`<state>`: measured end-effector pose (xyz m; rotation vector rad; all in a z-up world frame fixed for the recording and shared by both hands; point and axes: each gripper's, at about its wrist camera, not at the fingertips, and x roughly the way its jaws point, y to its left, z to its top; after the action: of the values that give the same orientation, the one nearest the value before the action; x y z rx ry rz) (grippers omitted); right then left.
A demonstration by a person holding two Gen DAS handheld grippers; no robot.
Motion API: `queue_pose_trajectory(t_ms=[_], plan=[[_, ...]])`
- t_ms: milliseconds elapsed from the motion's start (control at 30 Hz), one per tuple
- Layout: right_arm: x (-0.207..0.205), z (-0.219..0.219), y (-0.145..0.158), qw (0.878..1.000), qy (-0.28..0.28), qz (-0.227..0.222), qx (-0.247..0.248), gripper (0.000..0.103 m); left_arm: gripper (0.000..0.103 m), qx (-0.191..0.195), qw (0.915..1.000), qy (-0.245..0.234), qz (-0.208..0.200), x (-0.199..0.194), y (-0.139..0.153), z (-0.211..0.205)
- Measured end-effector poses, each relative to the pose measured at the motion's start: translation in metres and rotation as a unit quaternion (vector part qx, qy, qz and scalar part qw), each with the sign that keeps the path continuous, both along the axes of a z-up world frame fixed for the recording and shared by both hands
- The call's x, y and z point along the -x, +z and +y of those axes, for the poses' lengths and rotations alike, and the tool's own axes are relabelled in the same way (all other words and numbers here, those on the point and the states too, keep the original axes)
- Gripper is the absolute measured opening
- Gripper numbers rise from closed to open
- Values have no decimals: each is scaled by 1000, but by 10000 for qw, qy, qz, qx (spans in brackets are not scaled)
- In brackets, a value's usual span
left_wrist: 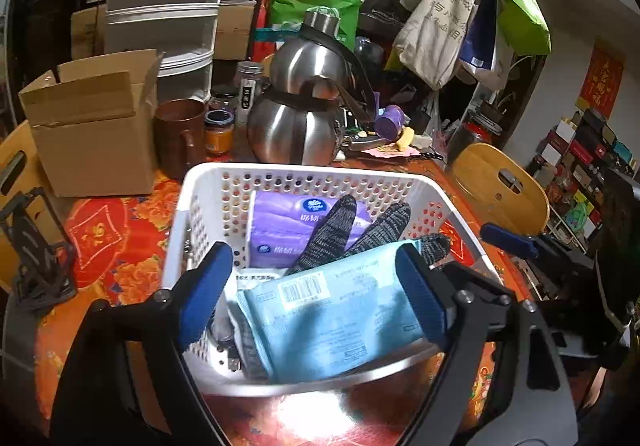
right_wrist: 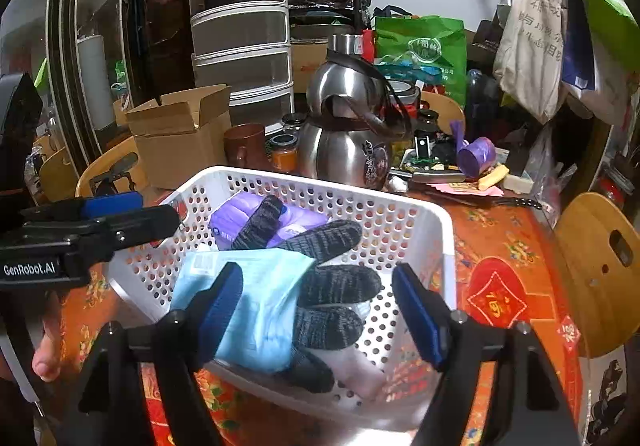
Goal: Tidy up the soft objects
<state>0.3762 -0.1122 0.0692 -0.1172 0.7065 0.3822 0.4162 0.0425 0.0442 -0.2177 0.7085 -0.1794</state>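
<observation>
A white perforated basket (left_wrist: 304,175) (right_wrist: 400,201) stands on the red patterned table. In it lie a purple tissue pack (left_wrist: 288,226) (right_wrist: 232,213), a dark knitted glove (left_wrist: 340,234) (right_wrist: 332,286) and a light blue wipes pack (left_wrist: 332,310) (right_wrist: 260,302). My left gripper (left_wrist: 316,294) is open just above the blue pack at the basket's near rim. My right gripper (right_wrist: 320,306) is open and empty over the glove and the blue pack. The left gripper also shows in the right wrist view (right_wrist: 100,217), at the basket's left side.
A steel kettle (left_wrist: 304,113) (right_wrist: 348,137), a brown mug (left_wrist: 180,133), jars and a cardboard box (left_wrist: 92,125) (right_wrist: 180,133) stand behind the basket. A wooden chair back (left_wrist: 500,185) (right_wrist: 600,270) is at the right. Bags hang at upper right.
</observation>
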Motion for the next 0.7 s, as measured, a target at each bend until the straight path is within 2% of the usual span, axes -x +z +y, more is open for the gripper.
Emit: queue_pose_trajectory(t_ms=[333,367,400,433,500,567,700], plan=[[35,-17,7,9991,-3,183,-387,80,83,-259,9997,31,-2,37,5,2],[42,-19,9,9989,-30,193,-436,81,89,-276,9996,30,-4,43,6,2],[50,-21,11,9987,-86,215,-452,83,98,-276,9996,34,-45,51,8,2],[62,-23,15,9987,-102,187,-458,84,103,-284,9996,28,-69,59,10,2],[83,-27,22,9987,-38,72,-496,93,103,-242,9997,13,-80,77,15,1],[113,-31,28,9991,-58,-168,-372,99,103,-258,9992,89,-295,105,21,3],[169,-37,34,9982,-243,-553,63,101,103,-477,9985,170,-186,154,25,2]])
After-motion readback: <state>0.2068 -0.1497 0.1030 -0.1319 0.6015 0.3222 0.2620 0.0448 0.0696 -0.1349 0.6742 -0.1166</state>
